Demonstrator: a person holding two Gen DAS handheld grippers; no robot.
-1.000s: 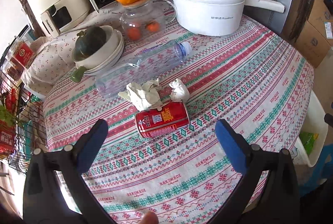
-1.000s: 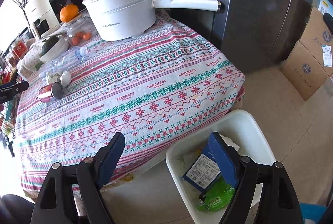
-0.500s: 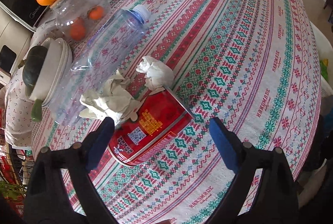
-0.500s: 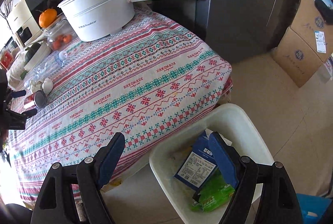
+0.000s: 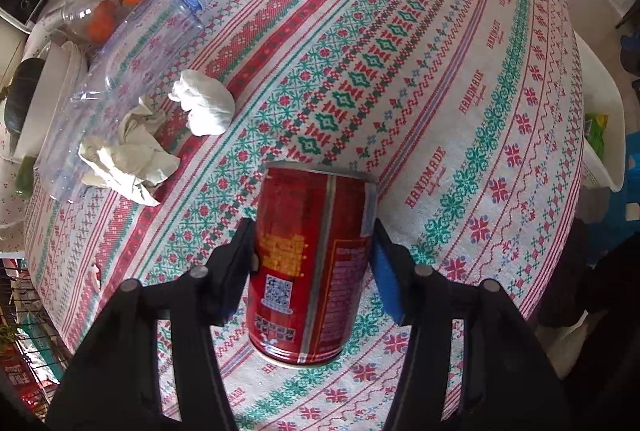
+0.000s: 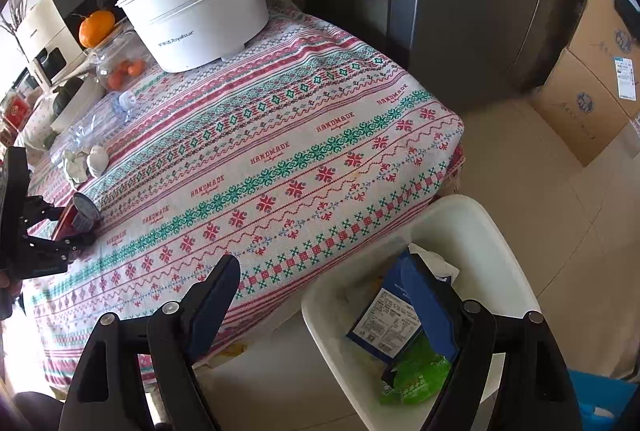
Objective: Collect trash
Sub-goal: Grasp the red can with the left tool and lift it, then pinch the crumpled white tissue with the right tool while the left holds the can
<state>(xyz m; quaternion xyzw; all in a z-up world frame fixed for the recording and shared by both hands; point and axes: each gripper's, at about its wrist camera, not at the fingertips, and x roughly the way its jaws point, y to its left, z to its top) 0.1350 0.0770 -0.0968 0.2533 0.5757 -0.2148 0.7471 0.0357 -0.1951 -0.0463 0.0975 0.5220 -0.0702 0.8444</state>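
Gripping red can [image 5: 310, 267], left gripper [image 5: 312, 243] clamped on its sides above tablecloth [image 5: 440, 79].
Right gripper [image 6: 320, 295] spread, holding nothing, angled down; white bin [image 6: 492, 251] at 5 o'clock.

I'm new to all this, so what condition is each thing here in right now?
left claw: clamped on the can
red can: held in that claw
right claw: open, holding nothing
plastic bottle: lying down, capped
white bin: holds trash
white pot: lidded
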